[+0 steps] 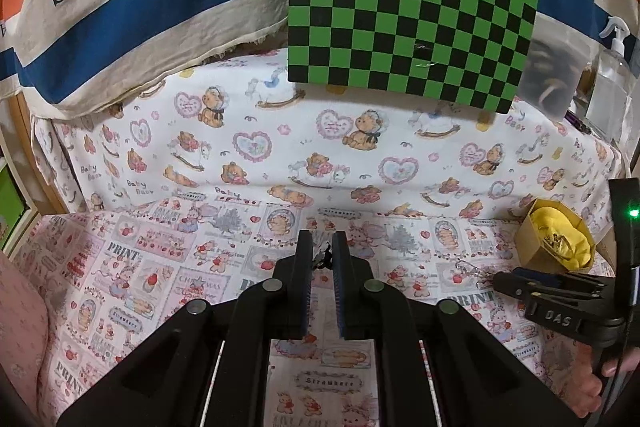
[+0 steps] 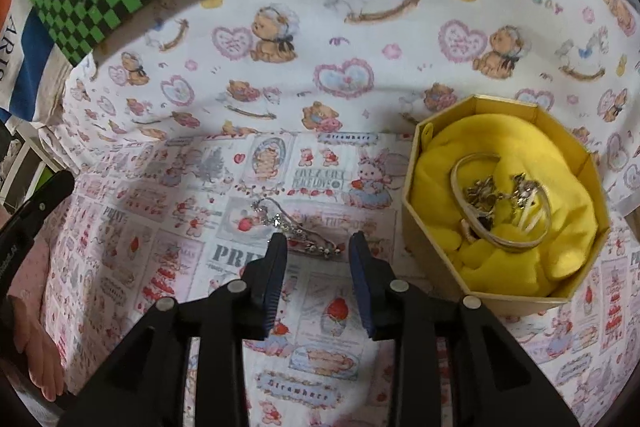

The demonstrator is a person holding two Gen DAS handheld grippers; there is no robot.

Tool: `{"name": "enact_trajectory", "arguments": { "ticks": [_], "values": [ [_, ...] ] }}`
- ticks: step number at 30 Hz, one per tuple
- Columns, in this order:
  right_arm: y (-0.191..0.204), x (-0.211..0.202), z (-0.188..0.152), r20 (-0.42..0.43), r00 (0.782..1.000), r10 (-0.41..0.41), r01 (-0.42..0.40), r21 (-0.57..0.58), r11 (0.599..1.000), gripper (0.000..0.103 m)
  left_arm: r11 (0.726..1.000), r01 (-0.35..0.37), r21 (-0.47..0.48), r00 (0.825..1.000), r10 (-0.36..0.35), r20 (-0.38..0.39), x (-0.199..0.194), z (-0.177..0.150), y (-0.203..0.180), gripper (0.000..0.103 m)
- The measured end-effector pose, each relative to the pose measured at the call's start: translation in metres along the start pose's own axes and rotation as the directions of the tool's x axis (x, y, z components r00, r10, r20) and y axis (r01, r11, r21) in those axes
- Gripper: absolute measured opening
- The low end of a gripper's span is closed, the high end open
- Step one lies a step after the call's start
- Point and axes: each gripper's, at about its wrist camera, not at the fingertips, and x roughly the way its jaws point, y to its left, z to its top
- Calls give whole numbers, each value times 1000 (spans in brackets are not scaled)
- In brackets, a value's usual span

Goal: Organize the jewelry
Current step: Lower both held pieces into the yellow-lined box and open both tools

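Observation:
An octagonal tan box (image 2: pixel 416 187) lined with yellow cloth stands on the printed cloth at the right and holds a bangle (image 2: pixel 500 239) and several small charms. It also shows in the left wrist view (image 1: pixel 532 231). A silver rhinestone bracelet (image 2: pixel 296 231) lies on the cloth just ahead of my open right gripper (image 2: pixel 318 241), partly between its fingertips. It also shows in the left wrist view (image 1: pixel 470 269) at the right gripper's tip. My left gripper (image 1: pixel 322 243) is nearly shut on a small dark piece of jewelry (image 1: pixel 322 257).
A green and black checkerboard panel (image 1: pixel 408 15) leans at the back. A clear container (image 1: pixel 556 75) and a spray bottle (image 1: pixel 614 67) stand at the back right. A striped PARIS cloth (image 1: pixel 120 7) hangs at the back left.

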Motion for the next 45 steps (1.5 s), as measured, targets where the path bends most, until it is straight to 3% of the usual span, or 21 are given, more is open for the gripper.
{"name": "enact_trajectory", "arguments": {
  "ticks": [2, 4, 7, 11, 15, 20, 23, 26, 30, 34, 37, 42, 45],
  "values": [
    [5, 8, 0, 1, 1000, -12, 12, -14, 1000, 29, 1000, 0, 1, 1000, 0, 0, 0, 0, 0, 9],
    [12, 9, -1, 21, 998, -60, 61, -55, 997, 21, 1000, -3, 2, 1000, 3, -1, 1, 0, 0, 9],
    [21, 12, -4, 23, 998, -59, 61, -84, 995, 5, 1000, -1, 6, 1000, 2, -5, 3, 0, 1, 9],
    [26, 5, -8, 73, 996, -57, 65, -115, 991, 5, 1000, 2, 10, 1000, -2, -2, 2, 0, 2, 9],
    [24, -20, -5, 143, 989, 41, -26, -109, 994, 5, 1000, -2, 15, 1000, 2, 11, -2, 0, 1, 9],
    [19, -60, -1, 270, 956, 113, -84, -117, 990, 5, 1000, -4, 18, 1000, 4, 26, -6, -1, 1, 9],
    [15, -84, 3, 349, 932, 102, -66, -113, 991, 5, 1000, 3, 21, 1000, -4, 26, -11, -1, -1, 9],
    [5, -106, 7, 395, 912, 111, -84, -83, 993, 5, 998, 36, 46, 999, -36, 15, -25, 1, -12, 9],
    [-11, -128, 9, 451, 888, 95, -78, -56, 995, 5, 991, 116, 69, 989, -121, 81, -61, 6, -29, 9],
    [-37, -139, 12, 476, 875, 86, -99, 3, 995, 5, 979, 168, 113, 981, -178, 81, -76, 21, -59, 9],
    [-55, -142, 15, 488, 871, 53, -84, 41, 996, 5, 968, 212, 134, 972, -223, 72, -75, 32, -88, 9],
    [-94, -131, 21, 466, 885, 11, -91, 152, 984, 5, 934, 337, 118, 941, -339, -2, -53, 43, -136, 9],
    [-117, -123, 23, 453, 891, 22, -125, 199, 972, 5, 929, 348, 124, 937, -341, -72, -29, 42, -169, 9]
  ]
}}
